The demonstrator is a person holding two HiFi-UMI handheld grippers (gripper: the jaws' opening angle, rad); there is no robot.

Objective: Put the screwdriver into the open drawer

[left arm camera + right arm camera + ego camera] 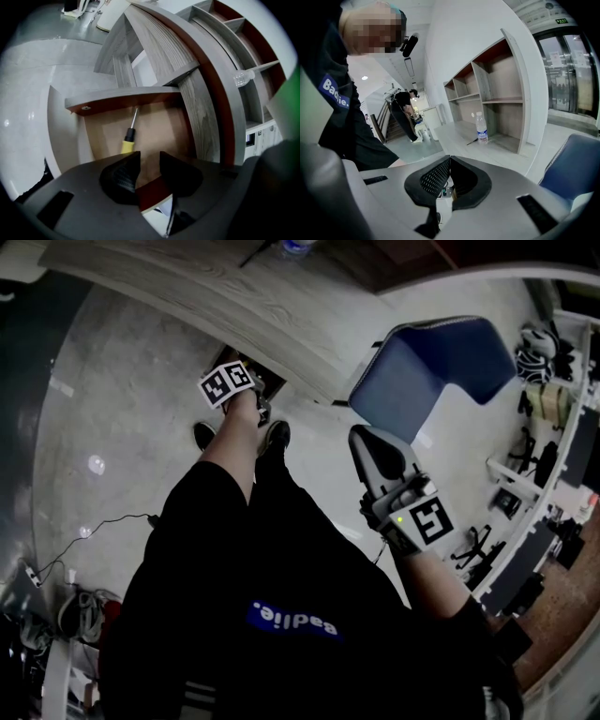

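Note:
A screwdriver (128, 138) with a yellow handle and a thin metal shaft lies on the brown floor of the open drawer (161, 119), shaft pointing toward the drawer's far panel. My left gripper (149, 157) hovers just above the drawer's near edge with its jaws apart and nothing between them; the handle lies just beyond the left fingertip. In the head view the left gripper (255, 397) reaches out to the wooden cabinet. The right gripper (361, 437) is held away at the right, jaws shut together and empty in the right gripper view (449, 160).
A grey wooden shelf unit (211, 70) rises over the drawer, with a clear water bottle (243, 77) on it. A blue chair (431, 367) stands to the right. My shoes (277, 435) rest on the pale floor. Another person (405, 112) stands far back.

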